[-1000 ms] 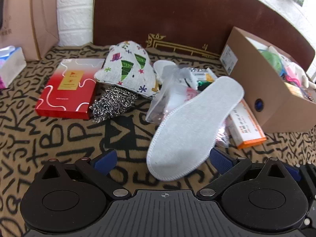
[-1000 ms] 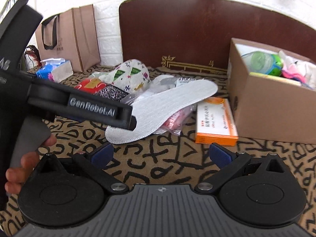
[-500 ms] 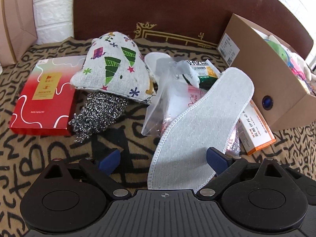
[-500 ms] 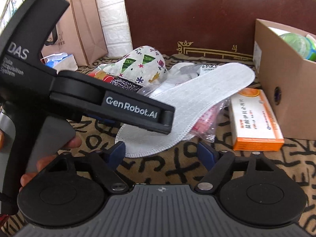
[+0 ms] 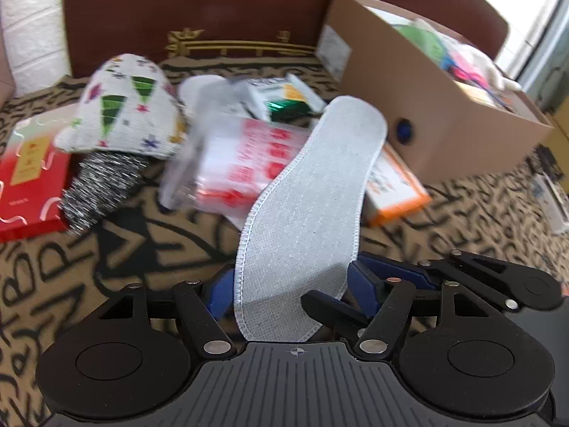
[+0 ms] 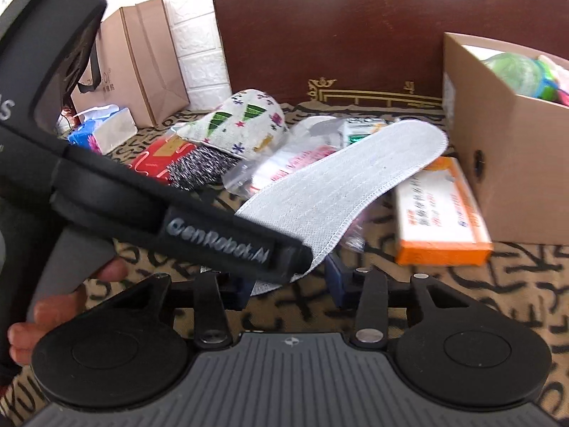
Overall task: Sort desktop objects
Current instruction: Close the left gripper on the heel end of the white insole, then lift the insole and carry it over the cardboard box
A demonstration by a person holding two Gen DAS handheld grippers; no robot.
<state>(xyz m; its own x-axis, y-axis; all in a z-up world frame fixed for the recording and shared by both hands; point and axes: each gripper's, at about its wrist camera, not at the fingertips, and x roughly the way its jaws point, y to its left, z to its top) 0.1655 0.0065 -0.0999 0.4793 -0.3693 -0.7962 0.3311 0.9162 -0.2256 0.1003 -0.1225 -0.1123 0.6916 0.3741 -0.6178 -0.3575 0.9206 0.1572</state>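
Behind the clutter stand a dark brown headboard and white brick wall, with a letter-patterned cloth covering the surface. Left gripper has its blue pads on either side of the heel of a grey insole; whether they actually clamp it cannot be told from the blurred view, and the insole runs forward from the gripper over a clear bag toward a cardboard box ahead to the right. Right gripper has its jaws apart just behind the same heel, beside an orange medicine box.
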